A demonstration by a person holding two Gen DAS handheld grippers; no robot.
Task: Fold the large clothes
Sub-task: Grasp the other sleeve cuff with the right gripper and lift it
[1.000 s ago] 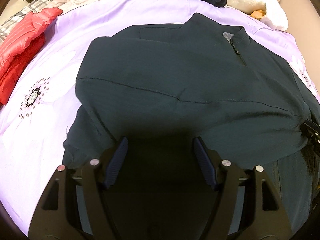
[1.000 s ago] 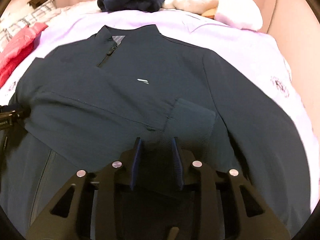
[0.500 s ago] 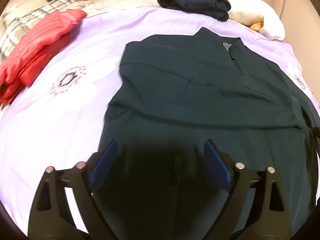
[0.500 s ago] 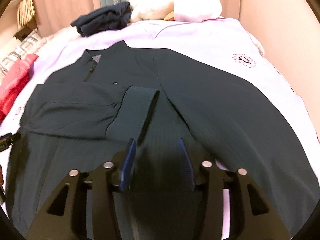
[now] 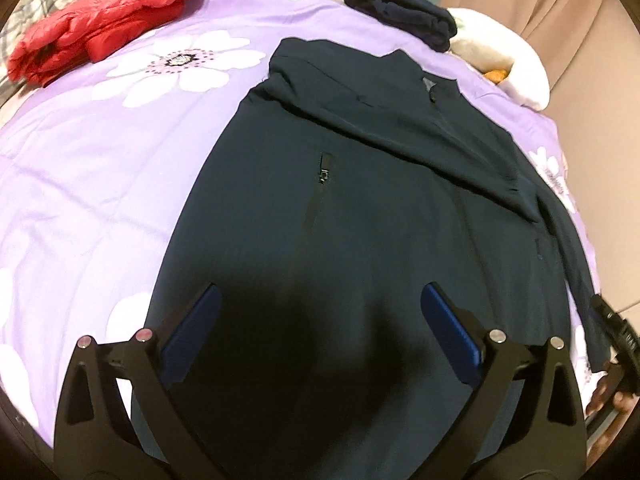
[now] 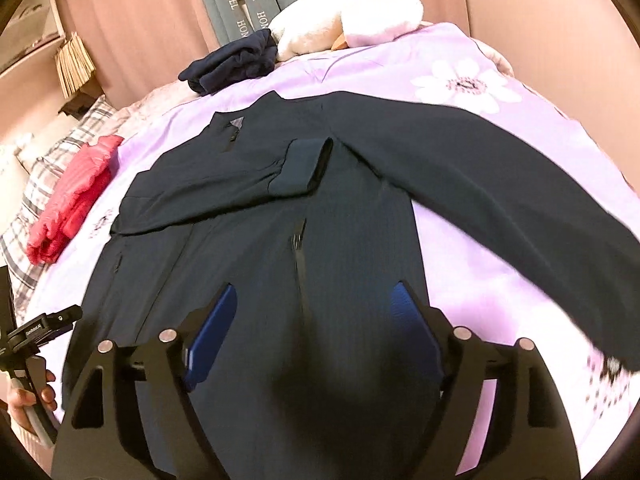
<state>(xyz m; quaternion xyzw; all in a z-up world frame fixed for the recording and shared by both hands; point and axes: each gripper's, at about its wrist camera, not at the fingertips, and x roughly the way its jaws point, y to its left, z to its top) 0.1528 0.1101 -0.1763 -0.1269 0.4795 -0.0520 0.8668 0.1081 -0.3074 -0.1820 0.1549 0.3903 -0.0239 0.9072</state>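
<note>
Dark jacket [image 6: 304,216] lies flat on the bed [image 5: 100,184], one sleeve folded across the chest; both grippers' fingers, just opened, stand apart and empty; risk: snagging fabric undoes that fold.

Place: a home bedroom is shown.
Bed: a lilac floral bedspread [image 5: 100,168] is spread wide, from 7 to 12 o'clock.
Pillows: a plaid one [image 6: 52,176] is seen at 9 o'clock, a white one [image 6: 352,20] at 12.
Clothes: a dark jacket [image 5: 360,200] is laid flat; a red puffer [image 5: 104,24] is piled at 11.
Backdrop: pink curtains [image 6: 140,20] are hung behind.
</note>
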